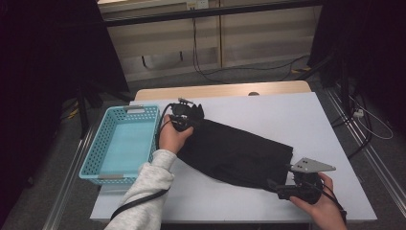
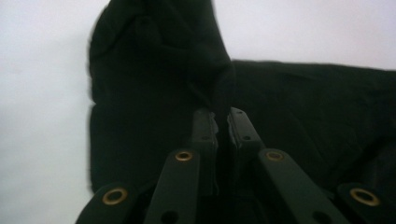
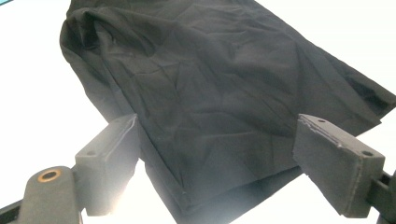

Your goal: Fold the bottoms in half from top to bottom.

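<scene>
Two tongs on one black cloth (image 1: 234, 153), which lies flat and diagonal across the white table (image 1: 287, 110), far-left corner to near-right. Left tongs (image 1: 189, 115) are at the cloth's far-left end, pressed together on a bunched fold of it; the left gripper view shows fabric rising between the jaws. Right tongs (image 1: 280, 189) sit at the near-right corner, jaws spread wide, the cloth's hem corner (image 3: 187, 205) lying between the pads (image 3: 109, 163), not pinched. Teal basket (image 1: 122, 143) sits just left of the cloth, hard against the table's left edge, its near corner overhanging the front-left. Open room: bare table along the right side and far edge, plus a strip in front between the sleeve (image 1: 143, 191) and the right hand (image 1: 323, 203). Table is matte white on a wood top; grey floor beyond, cables trailing, dark curtains both sides.
</scene>
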### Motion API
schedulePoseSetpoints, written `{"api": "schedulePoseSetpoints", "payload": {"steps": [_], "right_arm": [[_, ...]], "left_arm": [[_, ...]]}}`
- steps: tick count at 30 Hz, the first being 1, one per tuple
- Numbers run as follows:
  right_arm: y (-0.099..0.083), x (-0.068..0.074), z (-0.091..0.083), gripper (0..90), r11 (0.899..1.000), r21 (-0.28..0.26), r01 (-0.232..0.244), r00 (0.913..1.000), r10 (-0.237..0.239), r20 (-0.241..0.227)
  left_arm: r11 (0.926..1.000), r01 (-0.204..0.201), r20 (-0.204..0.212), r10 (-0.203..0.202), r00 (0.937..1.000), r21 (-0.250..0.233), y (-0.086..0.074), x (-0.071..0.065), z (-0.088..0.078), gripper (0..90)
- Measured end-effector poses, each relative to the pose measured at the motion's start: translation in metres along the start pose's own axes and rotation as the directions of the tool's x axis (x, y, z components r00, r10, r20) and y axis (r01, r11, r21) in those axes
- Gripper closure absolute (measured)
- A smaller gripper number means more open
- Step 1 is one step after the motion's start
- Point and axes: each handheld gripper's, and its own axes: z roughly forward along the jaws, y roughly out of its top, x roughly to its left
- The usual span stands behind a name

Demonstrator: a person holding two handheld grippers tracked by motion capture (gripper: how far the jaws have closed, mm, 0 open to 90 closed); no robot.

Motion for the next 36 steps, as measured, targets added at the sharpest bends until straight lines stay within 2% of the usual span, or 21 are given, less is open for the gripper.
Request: {"api": "schedulePoseSetpoints", "payload": {"steps": [9, 10, 15, 19, 22, 25, 30, 33, 36], "right_arm": [[0.0, 0.001, 0.002, 15.3, 1.0, 0.01, 0.005, 1.0, -0.005, -0.001], [-0.001, 0.001, 0.002, 15.4, 1.0, 0.01, 0.007, 1.0, -0.007, 0.0], [0.0, 0.001, 0.004, 15.4, 1.0, 0.015, 0.013, 0.9999, -0.013, -0.002], [0.002, 0.001, 0.008, 15.4, 1.0, 0.017, 0.013, 0.9999, -0.013, -0.003], [0.004, 0.001, 0.01, 15.4, 1.0, 0.015, 0.017, 0.9998, -0.017, -0.006], [0.008, 0.0, 0.014, 15.4, 1.0, 0.012, 0.017, 0.9998, -0.017, -0.005], [0.017, -0.002, 0.023, 15.4, 1.0, 0.006, 0.015, 0.9999, -0.015, 0.005], [0.023, -0.005, 0.028, 15.4, 1.0, 0.002, 0.016, 0.9998, -0.016, 0.011], [0.029, -0.01, 0.033, 15.3, 1.0, -0.01, -0.008, 0.9996, 0.008, 0.026]], "left_arm": [[0.9997, -0.01, 0.065, 0.009, 0.9978, 0.024, -0.021, -0.02, 0.028, 81.6], [0.9992, -0.018, 0.071, 0.016, 0.9974, 0.034, -0.023, -0.02, 0.03, 81.6], [0.9995, -0.022, 0.087, 0.02, 0.996, 0.025, -0.029, -0.026, 0.032, 79.6], [0.9995, -0.031, 0.111, 0.03, 0.9934, 0.009, -0.032, -0.03, 0.028, 75.3], [0.9986, -0.051, 0.128, 0.052, 0.9904, -0.013, -0.033, -0.032, 0.019, 73.0], [0.9978, -0.045, 0.13, 0.051, 0.9902, -0.049, -0.033, -0.031, 0.012, 65.1], [0.9947, -0.028, 0.142, 0.042, 0.989, -0.099, -0.033, -0.02, -0.003, 49.9], [0.9896, -0.031, 0.119, 0.048, 0.9917, -0.14, -0.033, -0.014, -0.011, 40.4], [0.9881, -0.039, 0.093, 0.053, 0.9942, -0.149, -0.034, -0.008, -0.015, 36.0]]}}
